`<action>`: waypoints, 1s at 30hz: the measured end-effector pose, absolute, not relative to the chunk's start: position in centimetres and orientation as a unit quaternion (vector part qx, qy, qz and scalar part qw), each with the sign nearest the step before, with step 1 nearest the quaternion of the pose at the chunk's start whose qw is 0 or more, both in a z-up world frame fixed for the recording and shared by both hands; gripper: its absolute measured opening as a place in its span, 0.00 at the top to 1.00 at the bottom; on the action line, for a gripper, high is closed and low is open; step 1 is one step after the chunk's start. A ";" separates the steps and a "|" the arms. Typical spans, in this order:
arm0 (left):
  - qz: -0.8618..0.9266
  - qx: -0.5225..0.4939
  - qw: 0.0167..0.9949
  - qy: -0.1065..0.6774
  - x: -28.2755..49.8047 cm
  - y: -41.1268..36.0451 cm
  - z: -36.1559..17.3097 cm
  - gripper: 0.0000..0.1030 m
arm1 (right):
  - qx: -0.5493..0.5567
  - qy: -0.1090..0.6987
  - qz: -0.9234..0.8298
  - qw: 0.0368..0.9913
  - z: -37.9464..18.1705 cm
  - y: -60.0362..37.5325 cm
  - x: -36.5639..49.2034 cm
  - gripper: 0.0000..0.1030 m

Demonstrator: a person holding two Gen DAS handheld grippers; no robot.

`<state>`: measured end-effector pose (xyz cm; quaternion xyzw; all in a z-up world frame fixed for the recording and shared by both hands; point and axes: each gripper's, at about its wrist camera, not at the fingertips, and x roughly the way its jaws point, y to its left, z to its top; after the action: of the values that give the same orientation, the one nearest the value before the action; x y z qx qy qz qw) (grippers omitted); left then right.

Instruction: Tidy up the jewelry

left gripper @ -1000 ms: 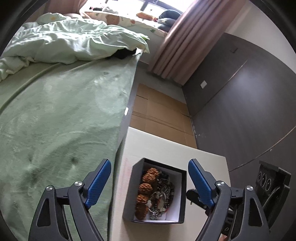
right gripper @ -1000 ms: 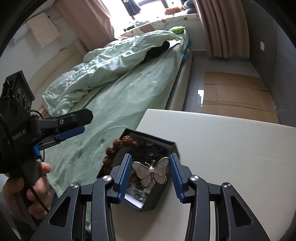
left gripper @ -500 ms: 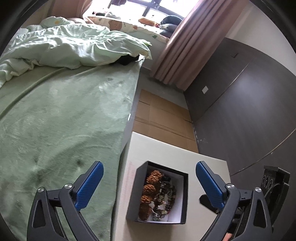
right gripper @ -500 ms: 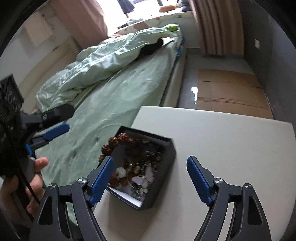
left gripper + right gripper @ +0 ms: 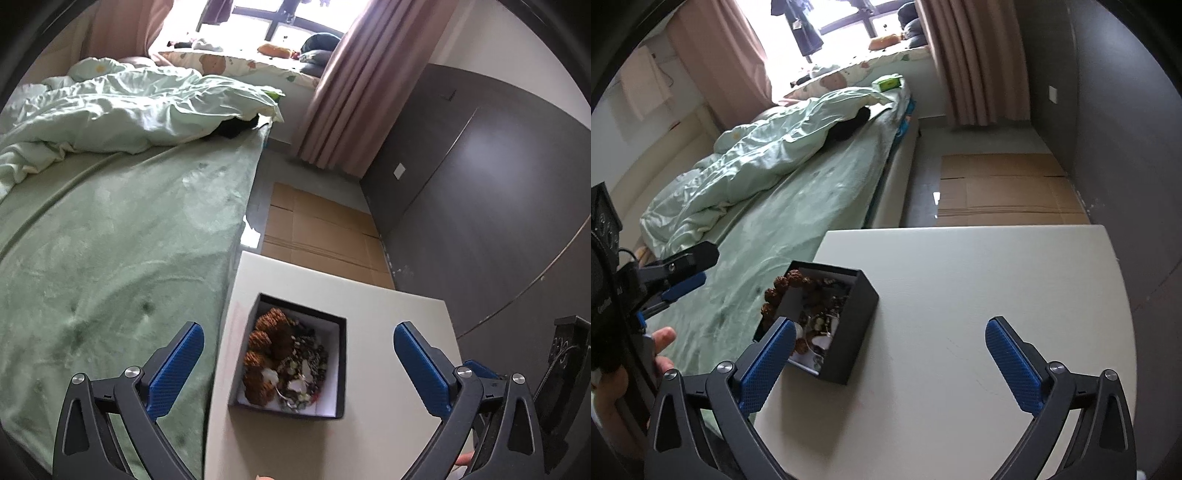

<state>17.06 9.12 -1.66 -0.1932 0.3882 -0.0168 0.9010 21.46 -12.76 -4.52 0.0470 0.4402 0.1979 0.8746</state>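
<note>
You've got the box (image 5: 341,363) on the table (image 5: 391,306), near its left edge, jewelry (image 5: 286,360) piled inside it. The bed (image 5: 110,236) runs along the table's left side, duvet (image 5: 122,110) bunched at its far end, and cardboard (image 5: 317,229) lies on the floor beyond the table. Your left gripper (image 5: 295,363) hangs over the box; your right gripper (image 5: 890,358) sits just right of it.
</note>
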 end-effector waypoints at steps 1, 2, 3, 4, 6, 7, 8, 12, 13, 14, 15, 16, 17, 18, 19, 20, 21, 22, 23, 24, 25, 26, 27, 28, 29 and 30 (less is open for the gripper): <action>-0.015 -0.190 0.902 0.387 16.8 8.8 -1.6 0.00 | 0.043 0.438 0.192 0.877 -4.4 -13.1 21.1 0.00; -0.013 -0.186 0.904 0.385 16.4 8.5 -1.4 0.00 | 0.042 0.436 0.188 0.879 -4.2 -13.4 20.8 0.00; -0.013 -0.183 0.905 0.384 16.0 8.2 -1.2 0.00 | 0.044 0.433 0.185 0.881 -4.1 -13.7 20.4 0.00; -0.014 -0.180 0.907 0.381 15.6 7.7 -1.0 0.00 | 0.047 0.432 0.184 0.882 -4.0 -14.0 20.1 0.00; -0.017 -0.172 0.910 0.376 14.7 6.9 -0.5 0.00 | 0.052 0.429 0.180 0.884 -3.8 -14.8 19.4 0.00; -0.018 -0.168 0.912 0.374 14.4 6.5 -0.3 0.00 | 0.054 0.427 0.175 0.886 -3.7 -15.2 18.9 0.00; -0.020 -0.165 0.914 0.371 14.1 6.2 0.0 0.00 | 0.053 0.424 0.172 0.888 -3.6 -15.6 18.5 0.00; -0.024 -0.157 0.926 0.342 12.3 5.1 1.2 0.00 | 0.059 0.409 0.177 0.893 -3.0 -16.9 16.8 0.00; -0.023 -0.155 0.928 0.338 12.0 4.9 1.4 0.00 | 0.065 0.406 0.181 0.893 -2.9 -17.3 16.4 0.00; -0.022 -0.153 0.930 0.333 11.6 4.8 1.7 0.00 | 0.070 0.402 0.183 0.894 -2.8 -17.6 16.0 0.00; -0.020 -0.150 0.932 0.330 11.2 4.6 1.8 0.00 | 0.073 0.400 0.182 0.895 -2.8 -17.9 15.7 0.00; -0.019 -0.147 0.933 0.327 10.8 4.4 2.0 0.00 | 0.076 0.400 0.180 0.896 -2.8 -18.2 15.4 0.00; -0.018 -0.144 0.934 0.326 10.4 4.2 2.0 0.00 | 0.079 0.399 0.177 0.896 -2.8 -18.5 15.1 0.00; -0.016 -0.140 0.934 0.327 10.0 4.0 2.0 0.00 | 0.082 0.397 0.176 0.897 -2.8 -18.8 14.9 0.00; -0.012 -0.136 0.935 0.328 9.7 3.9 2.0 0.00 | 0.085 0.391 0.176 0.899 -2.7 -19.1 14.5 0.00; -0.007 -0.130 0.935 0.329 9.3 3.6 2.1 0.00 | 0.087 0.384 0.177 0.902 -2.5 -19.3 14.1 0.00; -0.005 -0.125 0.937 0.328 8.7 3.4 2.1 0.00 | 0.086 0.379 0.176 0.904 -2.4 -19.5 13.8 0.00; -0.003 -0.121 0.937 0.326 8.3 3.2 2.2 0.00 | 0.082 0.376 0.173 0.906 -2.2 -19.6 13.5 0.00; -0.001 -0.117 0.939 0.325 7.9 2.9 2.3 0.00 | 0.081 0.375 0.174 0.907 -2.0 -19.7 13.2 0.00; 0.001 -0.111 0.940 0.322 7.5 2.7 2.4 0.00 | 0.081 0.374 0.176 0.907 -1.9 -19.7 13.0 0.00; 0.001 -0.105 0.942 0.319 7.0 2.4 2.5 0.00 | 0.078 0.373 0.174 0.908 -1.6 -19.7 12.7 0.00; 0.002 -0.099 0.943 0.317 6.6 2.1 2.6 0.00 | 0.071 0.371 0.170 0.910 -1.3 -19.6 12.4 0.00; 0.003 -0.090 0.944 0.316 6.1 1.7 2.7 0.00 | 0.068 0.368 0.168 0.912 -1.1 -19.6 12.1 0.00; 0.002 -0.086 0.945 0.316 5.8 1.5 2.7 0.00 | 0.066 0.367 0.167 0.913 -0.8 -19.5 11.7 0.00; 0.001 -0.082 0.945 0.315 5.5 1.3 2.7 0.00 | 0.066 0.366 0.167 0.913 -0.6 -19.5 11.4 0.00; -0.002 -0.080 0.946 0.314 5.1 1.1 2.7 0.00 | 0.067 0.366 0.166 0.913 -0.4 -19.6 11.1 0.00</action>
<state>5.07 1.05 2.71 -0.0796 0.3140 -0.0015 0.9461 11.05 -19.58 -0.39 0.0668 0.3657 0.1661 0.9134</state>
